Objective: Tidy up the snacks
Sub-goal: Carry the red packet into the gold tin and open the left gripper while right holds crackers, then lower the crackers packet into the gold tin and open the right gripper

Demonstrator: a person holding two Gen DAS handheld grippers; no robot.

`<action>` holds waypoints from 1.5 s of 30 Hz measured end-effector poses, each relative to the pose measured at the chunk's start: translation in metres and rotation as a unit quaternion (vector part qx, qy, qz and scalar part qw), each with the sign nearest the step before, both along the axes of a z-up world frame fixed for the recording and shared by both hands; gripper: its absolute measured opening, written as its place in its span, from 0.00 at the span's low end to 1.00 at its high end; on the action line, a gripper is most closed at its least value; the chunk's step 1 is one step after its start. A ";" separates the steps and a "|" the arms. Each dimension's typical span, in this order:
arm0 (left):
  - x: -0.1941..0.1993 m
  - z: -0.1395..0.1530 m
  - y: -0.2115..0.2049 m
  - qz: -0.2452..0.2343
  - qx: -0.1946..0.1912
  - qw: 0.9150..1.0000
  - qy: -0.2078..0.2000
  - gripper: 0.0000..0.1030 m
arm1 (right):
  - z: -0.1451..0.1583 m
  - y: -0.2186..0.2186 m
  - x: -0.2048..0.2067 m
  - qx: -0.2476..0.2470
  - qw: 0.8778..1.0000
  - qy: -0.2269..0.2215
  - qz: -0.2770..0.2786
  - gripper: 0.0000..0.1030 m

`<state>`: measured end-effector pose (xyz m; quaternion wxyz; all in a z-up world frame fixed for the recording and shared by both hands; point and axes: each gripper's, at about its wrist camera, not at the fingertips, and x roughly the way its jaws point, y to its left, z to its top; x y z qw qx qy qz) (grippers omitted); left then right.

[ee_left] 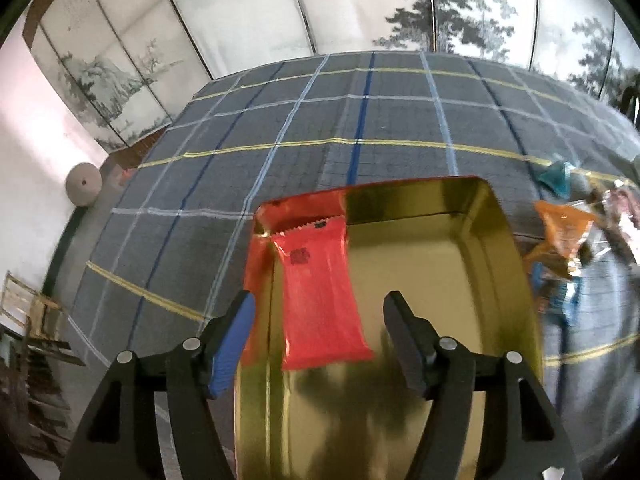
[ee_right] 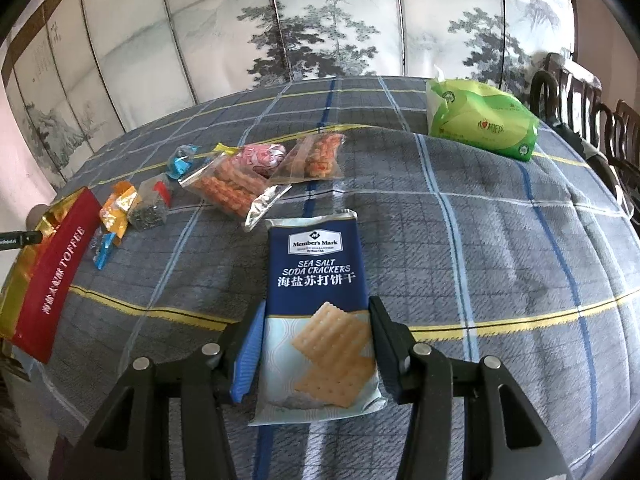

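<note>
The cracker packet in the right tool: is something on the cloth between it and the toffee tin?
The cracker packet sits between the right tool's fingers. Toward the toffee tin at far left, the plaid cloth is bare; small candies lie further back beside the tin, off the direct line.

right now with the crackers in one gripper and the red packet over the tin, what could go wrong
1. The right gripper pinches the soda cracker pack across its middle; a harder squeeze could break the crackers.
2. The red snack packet leans on the gold tin's far left corner, between the open fingers of the left gripper; it may not settle flat.
3. The tin's rim lies close to the loose orange candy wrapper; nudging the tin could scatter the candies.
</note>
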<state>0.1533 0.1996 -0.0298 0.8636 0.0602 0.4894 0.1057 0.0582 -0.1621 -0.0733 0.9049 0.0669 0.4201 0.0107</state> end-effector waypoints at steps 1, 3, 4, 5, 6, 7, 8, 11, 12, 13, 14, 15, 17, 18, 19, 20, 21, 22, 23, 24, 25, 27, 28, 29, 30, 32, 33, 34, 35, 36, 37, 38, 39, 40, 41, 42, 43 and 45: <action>-0.006 0.003 -0.002 0.003 0.000 1.000 -0.005 0.62 | 0.001 0.001 -0.001 0.002 1.000 0.000 0.002 0.49; -0.017 0.009 -0.005 0.005 -0.008 1.000 -0.015 0.66 | 0.003 0.005 -0.003 0.006 1.000 0.000 0.010 0.49; -0.022 0.011 -0.007 0.004 -0.012 1.000 -0.018 0.66 | 0.004 0.007 -0.004 0.010 1.000 0.001 0.014 0.49; -0.025 0.012 -0.009 0.004 -0.014 1.000 -0.020 0.67 | 0.005 0.011 -0.006 0.013 1.000 0.001 0.017 0.49; -0.029 0.014 -0.011 0.004 -0.016 1.000 -0.022 0.67 | 0.006 0.013 -0.007 0.018 1.000 0.001 0.020 0.49; -0.034 0.016 -0.013 0.004 -0.018 1.000 -0.024 0.67 | 0.007 0.015 -0.008 0.022 1.000 0.001 0.022 0.49; -0.039 0.018 -0.015 0.003 -0.022 0.999 -0.028 0.67 | 0.009 0.017 -0.008 0.027 0.999 0.001 0.027 0.49; -0.049 0.022 -0.018 0.001 -0.028 0.999 -0.033 0.67 | 0.019 0.029 -0.011 0.040 0.998 -0.004 0.044 0.49; -0.053 0.023 -0.019 0.001 -0.031 0.999 -0.035 0.67 | 0.025 0.035 -0.011 0.045 0.997 -0.007 0.054 0.49; -0.056 0.024 -0.019 0.002 -0.035 0.999 -0.037 0.67 | 0.027 0.041 -0.012 0.047 0.997 -0.009 0.060 0.49; -0.060 0.025 -0.019 0.002 -0.038 0.998 -0.040 0.67 | 0.033 0.050 -0.013 0.050 0.996 -0.012 0.071 0.49; -0.064 0.026 -0.019 0.002 -0.042 0.998 -0.043 0.67 | 0.038 0.056 -0.013 0.052 0.995 -0.015 0.080 0.49; -0.071 0.028 -0.018 0.006 -0.047 0.998 -0.052 0.67 | 0.048 0.075 -0.011 0.056 0.993 -0.022 0.103 0.49; -0.074 0.029 -0.017 0.009 -0.053 0.997 -0.057 0.66 | 0.052 0.082 -0.010 0.058 0.992 -0.024 0.111 0.49; -0.077 0.030 -0.015 0.011 -0.059 0.996 -0.061 0.66 | 0.056 0.090 -0.009 0.061 0.990 -0.026 0.121 0.49; -0.081 0.031 -0.010 0.016 -0.077 0.995 -0.068 0.65 | 0.060 0.101 -0.007 0.066 0.988 -0.028 0.133 0.49; -0.084 0.032 -0.008 0.021 -0.088 0.993 -0.072 0.64 | 0.064 0.110 -0.006 0.069 0.987 -0.029 0.144 0.49; -0.087 0.032 -0.003 0.028 -0.104 0.991 -0.075 0.63 | 0.067 0.119 -0.004 0.072 0.985 -0.030 0.153 0.49; -0.089 0.032 0.000 0.029 -0.115 0.990 -0.074 0.59 | 0.072 0.130 -0.002 0.075 0.983 -0.030 0.166 0.49; -0.090 0.032 0.003 0.028 -0.125 0.989 -0.067 0.56 | 0.074 0.137 0.000 0.077 0.982 -0.031 0.173 0.49; -0.091 0.032 0.004 0.026 -0.130 0.989 -0.059 0.55 | 0.077 0.147 0.004 0.082 0.979 -0.029 0.184 0.49; -0.097 0.032 0.008 0.029 -0.126 0.990 -0.055 0.63 | 0.080 0.164 0.011 0.095 0.974 -0.024 0.202 0.49; -0.099 0.033 0.009 0.033 -0.115 0.991 -0.055 0.69 | 0.081 0.174 0.016 0.100 0.972 -0.021 0.211 0.49; -0.103 0.033 0.010 0.039 -0.099 0.993 -0.053 0.81 | 0.082 0.181 0.019 0.104 0.970 -0.017 0.218 0.49; -0.106 0.034 0.011 0.042 -0.093 0.993 -0.059 0.86 | 0.082 0.192 0.025 0.108 0.968 -0.012 0.227 0.49; -0.115 0.039 0.014 0.048 -0.079 0.993 -0.078 0.89 | 0.083 0.212 0.031 0.109 0.964 -0.007 0.241 0.49; -0.118 0.040 0.015 0.048 -0.069 0.993 -0.083 0.95 | 0.082 0.220 0.035 0.107 0.963 -0.005 0.246 0.49; -0.120 0.041 0.017 0.049 -0.064 0.993 -0.085 0.98 | 0.081 0.230 0.039 0.104 0.962 -0.001 0.252 0.49; -0.123 0.042 0.019 0.049 -0.057 0.993 -0.089 0.98 | 0.080 0.237 0.043 0.103 0.961 0.001 0.255 0.49; -0.125 0.042 0.020 0.049 -0.052 0.993 -0.093 0.98 | 0.078 0.245 0.048 0.101 0.961 0.004 0.259 0.49; -0.126 0.042 0.021 0.050 -0.046 0.993 -0.094 0.98 | 0.077 0.252 0.050 0.100 0.960 0.007 0.261 0.49; -0.127 0.040 0.022 0.051 -0.039 0.994 -0.092 0.98 | 0.074 0.259 0.054 0.096 0.960 0.013 0.261 0.49; -0.127 0.039 0.023 0.051 -0.037 0.994 -0.089 0.98 | 0.072 0.265 0.058 0.093 0.961 0.016 0.261 0.49; -0.128 0.037 0.025 0.051 -0.038 0.994 -0.085 0.98 | 0.070 0.270 0.062 0.088 0.961 0.019 0.262 0.49; -0.128 0.035 0.027 0.051 -0.041 0.995 -0.081 0.98 | 0.067 0.276 0.065 0.084 0.961 0.022 0.262 0.49; -0.127 0.033 0.029 0.053 -0.045 0.995 -0.077 0.98 | 0.065 0.281 0.069 0.079 0.962 0.025 0.260 0.49; -0.127 0.031 0.032 0.056 -0.051 0.995 -0.073 0.98 | 0.062 0.286 0.072 0.075 0.963 0.029 0.256 0.49; -0.127 0.028 0.037 0.057 -0.058 0.994 -0.071 0.98 | 0.058 0.294 0.079 0.071 0.964 0.035 0.253 0.49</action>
